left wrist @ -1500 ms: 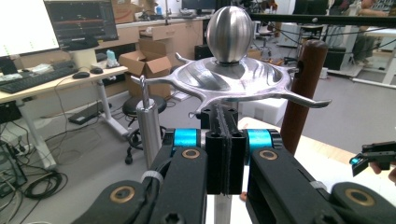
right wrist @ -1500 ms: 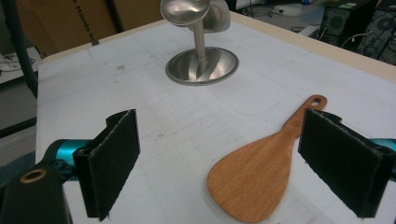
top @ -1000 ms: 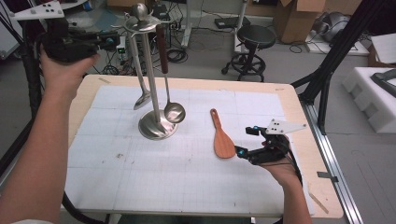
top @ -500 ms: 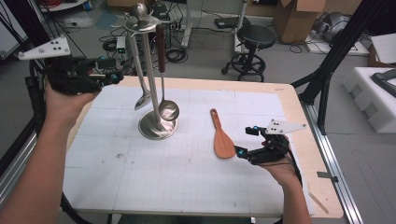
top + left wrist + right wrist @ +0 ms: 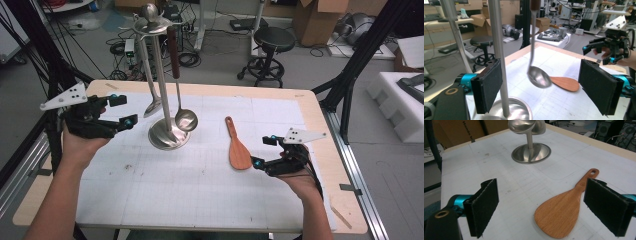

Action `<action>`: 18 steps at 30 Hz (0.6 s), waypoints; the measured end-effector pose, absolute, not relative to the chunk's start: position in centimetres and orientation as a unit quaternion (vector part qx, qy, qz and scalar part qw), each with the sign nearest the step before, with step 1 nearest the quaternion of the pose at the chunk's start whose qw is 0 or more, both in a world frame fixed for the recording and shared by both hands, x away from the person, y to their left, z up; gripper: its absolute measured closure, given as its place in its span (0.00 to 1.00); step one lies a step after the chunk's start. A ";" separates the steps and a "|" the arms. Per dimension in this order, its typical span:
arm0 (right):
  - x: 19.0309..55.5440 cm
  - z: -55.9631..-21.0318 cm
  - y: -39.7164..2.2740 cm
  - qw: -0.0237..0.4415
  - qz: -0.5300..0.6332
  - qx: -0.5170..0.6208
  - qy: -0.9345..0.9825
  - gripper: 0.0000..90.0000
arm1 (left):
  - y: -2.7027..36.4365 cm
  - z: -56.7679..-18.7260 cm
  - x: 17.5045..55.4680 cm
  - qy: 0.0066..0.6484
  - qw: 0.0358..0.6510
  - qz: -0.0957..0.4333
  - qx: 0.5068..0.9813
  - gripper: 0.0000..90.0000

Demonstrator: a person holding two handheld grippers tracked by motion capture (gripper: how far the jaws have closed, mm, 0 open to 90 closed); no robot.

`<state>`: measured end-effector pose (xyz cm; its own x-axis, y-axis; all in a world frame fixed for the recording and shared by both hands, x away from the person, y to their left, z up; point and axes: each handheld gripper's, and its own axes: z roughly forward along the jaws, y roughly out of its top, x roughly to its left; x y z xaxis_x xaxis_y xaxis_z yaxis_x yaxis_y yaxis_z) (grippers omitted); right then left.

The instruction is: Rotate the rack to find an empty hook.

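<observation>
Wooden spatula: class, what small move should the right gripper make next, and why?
Probably ease the right gripper forward and down onto the wooden spatula. Its fingers stand open and empty just short of the blade, which lies flat on the table.

Grey floor behind the table, cables tangled on it, black round stool just past the far edge. Cardboard boxes against the back, white foam block at right. Black frame legs flank the table.
</observation>
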<state>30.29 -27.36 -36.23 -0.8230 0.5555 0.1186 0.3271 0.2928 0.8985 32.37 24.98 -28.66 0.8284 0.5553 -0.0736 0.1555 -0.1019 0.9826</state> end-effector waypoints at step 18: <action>30.3 -36.4 -27.3 0.106 0.522 0.279 0.799 0.13 | 24.1 -33.2 30.6 0.241 0.612 0.158 0.736 0.13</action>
<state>30.30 -27.27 -36.43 -0.8219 0.5563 0.1226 0.3357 0.2991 0.8932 30.55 24.07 -33.24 0.8337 0.5488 -0.0617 0.1606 -0.1341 0.9779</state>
